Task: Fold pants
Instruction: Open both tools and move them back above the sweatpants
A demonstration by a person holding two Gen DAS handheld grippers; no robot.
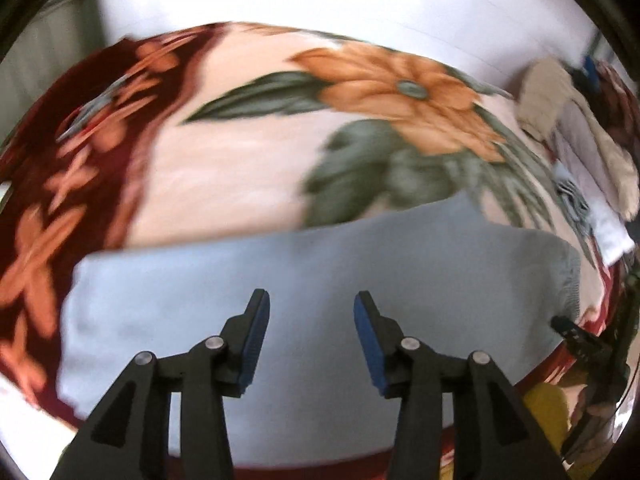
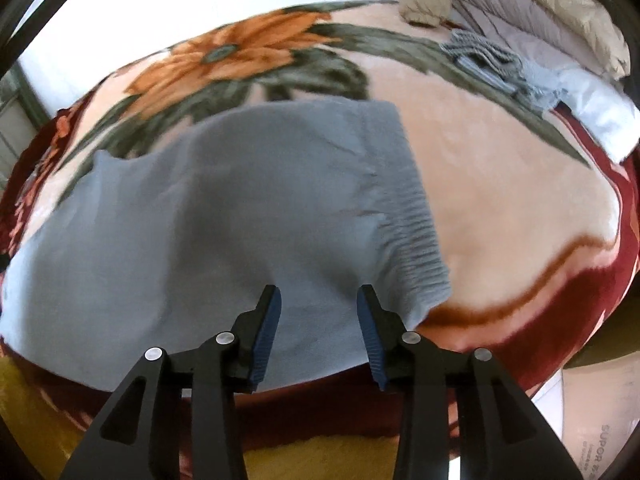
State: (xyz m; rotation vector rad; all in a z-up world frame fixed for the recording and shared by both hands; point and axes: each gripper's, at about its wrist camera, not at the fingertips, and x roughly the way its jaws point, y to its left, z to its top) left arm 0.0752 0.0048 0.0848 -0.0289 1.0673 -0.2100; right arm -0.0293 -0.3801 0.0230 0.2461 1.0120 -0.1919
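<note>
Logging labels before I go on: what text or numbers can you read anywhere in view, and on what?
"SUPOR": on the cardboard box at the lower right of the right wrist view, printed sideways.
Smaller lines under it: too blurred to read.
Nothing readable on the pants, the blanket, or anywhere in the left wrist view.

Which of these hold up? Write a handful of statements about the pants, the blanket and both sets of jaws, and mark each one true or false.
1. The pants are light blue-grey. True.
2. The right gripper is clamped on the waistband. False: its jaws stand open above the cloth, holding nothing.
3. The pants lie on a floral blanket. True.
4. The left gripper is shut. False: its jaws are apart.
5. The pile of other clothes sits on top of the pants. False: it lies apart, at the far right of the blanket.
</note>
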